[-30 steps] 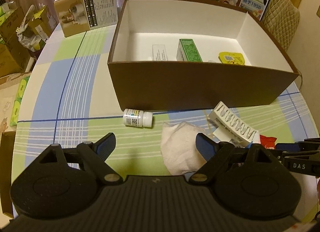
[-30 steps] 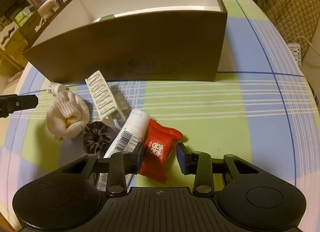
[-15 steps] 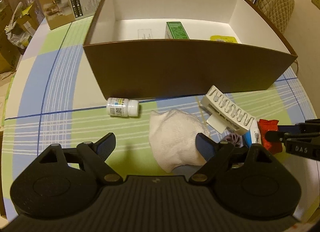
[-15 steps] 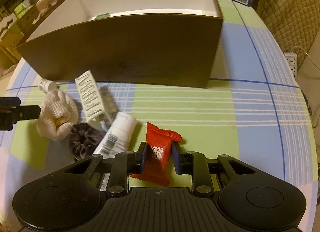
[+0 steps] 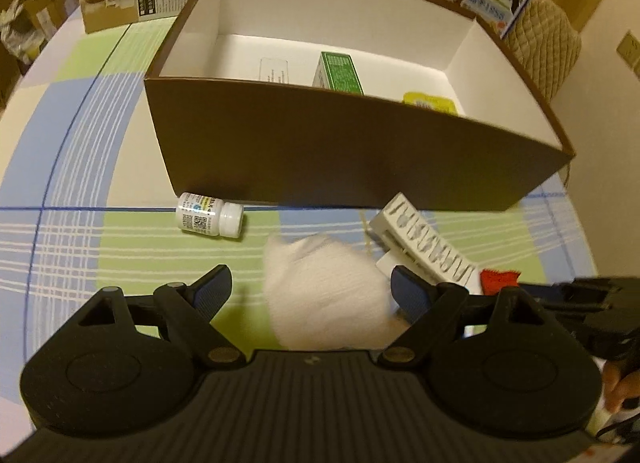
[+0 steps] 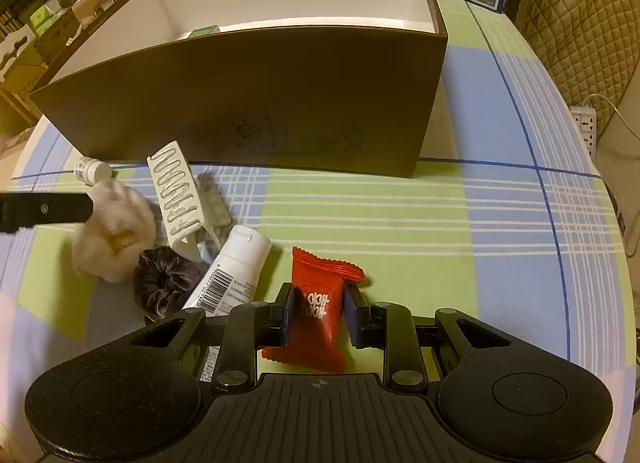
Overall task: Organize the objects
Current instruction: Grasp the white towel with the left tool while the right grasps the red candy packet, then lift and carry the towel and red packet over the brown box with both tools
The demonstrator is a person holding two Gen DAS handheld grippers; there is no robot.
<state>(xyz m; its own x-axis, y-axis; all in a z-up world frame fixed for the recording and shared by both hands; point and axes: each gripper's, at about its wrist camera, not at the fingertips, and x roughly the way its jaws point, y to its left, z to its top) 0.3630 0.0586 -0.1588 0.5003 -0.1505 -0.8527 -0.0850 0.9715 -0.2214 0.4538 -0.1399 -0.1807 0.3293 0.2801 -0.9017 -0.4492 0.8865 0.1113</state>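
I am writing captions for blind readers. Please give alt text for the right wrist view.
The right gripper is closed on a red snack packet on a checked tablecloth. To its left lie a white tube, a dark scrunchie, a white hair claw and a white cloth, in front of an open brown box.

Surface [image 6: 500,223]: round, plaid cloth in blue, green, white. Quilted chair [image 6: 580,23] right of it. Power strip [image 6: 585,128] below the chair. Cartons [image 5: 24,19] stacked far left. Warm, dim light.
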